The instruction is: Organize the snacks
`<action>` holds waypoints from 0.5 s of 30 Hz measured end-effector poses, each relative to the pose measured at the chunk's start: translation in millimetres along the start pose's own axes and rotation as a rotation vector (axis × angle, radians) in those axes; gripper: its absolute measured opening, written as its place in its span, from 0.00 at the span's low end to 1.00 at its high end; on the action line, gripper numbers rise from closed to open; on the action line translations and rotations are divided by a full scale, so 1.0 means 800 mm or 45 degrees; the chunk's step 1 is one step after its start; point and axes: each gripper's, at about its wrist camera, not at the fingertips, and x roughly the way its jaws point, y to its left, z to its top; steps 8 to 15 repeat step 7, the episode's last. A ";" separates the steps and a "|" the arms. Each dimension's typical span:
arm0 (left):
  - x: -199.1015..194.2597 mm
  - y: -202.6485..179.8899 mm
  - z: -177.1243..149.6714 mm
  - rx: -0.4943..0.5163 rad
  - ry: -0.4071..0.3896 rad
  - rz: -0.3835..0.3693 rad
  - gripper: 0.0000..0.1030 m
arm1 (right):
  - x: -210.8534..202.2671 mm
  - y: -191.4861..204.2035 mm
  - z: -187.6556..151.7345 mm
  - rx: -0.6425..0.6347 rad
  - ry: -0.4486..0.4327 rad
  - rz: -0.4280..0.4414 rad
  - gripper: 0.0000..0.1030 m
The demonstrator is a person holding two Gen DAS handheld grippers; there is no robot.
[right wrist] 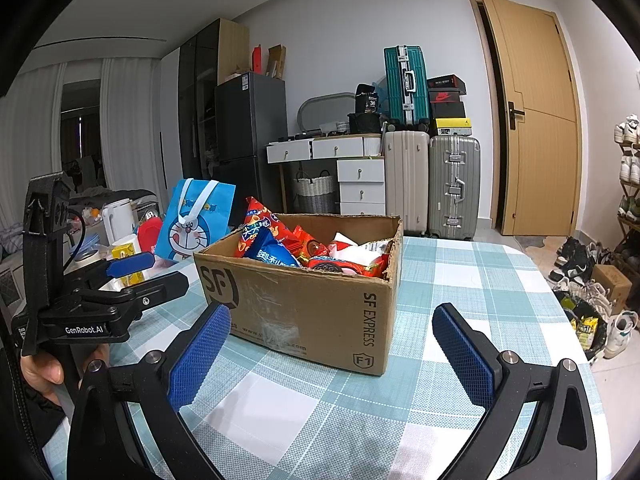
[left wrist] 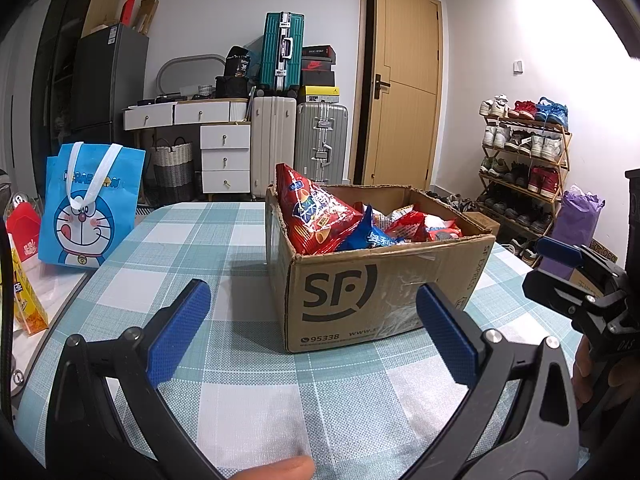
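Both wrist cameras looked low across the checked table (left wrist: 168, 240) toward the far wall. The left view faced the SF cardboard box (left wrist: 360, 292) from near its left corner; the right view faced it (right wrist: 304, 300) from the right. Both shared box, suitcases and door.

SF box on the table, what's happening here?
A person holds a two-finger gripper in each hand, both open and empty, short of the cardboard SF box on the checked tablecloth. The left gripper and right gripper face it from the near side. Snack packets, including a tall red chip bag, sit in the box. Nothing is grasped yet.
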 end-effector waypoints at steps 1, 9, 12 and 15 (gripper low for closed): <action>0.000 0.000 0.000 0.000 -0.001 -0.002 1.00 | 0.000 0.000 0.000 0.001 0.000 0.000 1.00; -0.001 -0.002 -0.002 -0.001 -0.007 -0.006 1.00 | 0.001 0.001 0.000 -0.001 0.001 0.002 1.00; -0.001 -0.002 -0.002 -0.001 -0.007 -0.006 1.00 | 0.001 0.001 0.000 -0.001 0.001 0.002 1.00; -0.001 -0.002 -0.002 -0.001 -0.007 -0.006 1.00 | 0.001 0.001 0.000 -0.001 0.001 0.002 1.00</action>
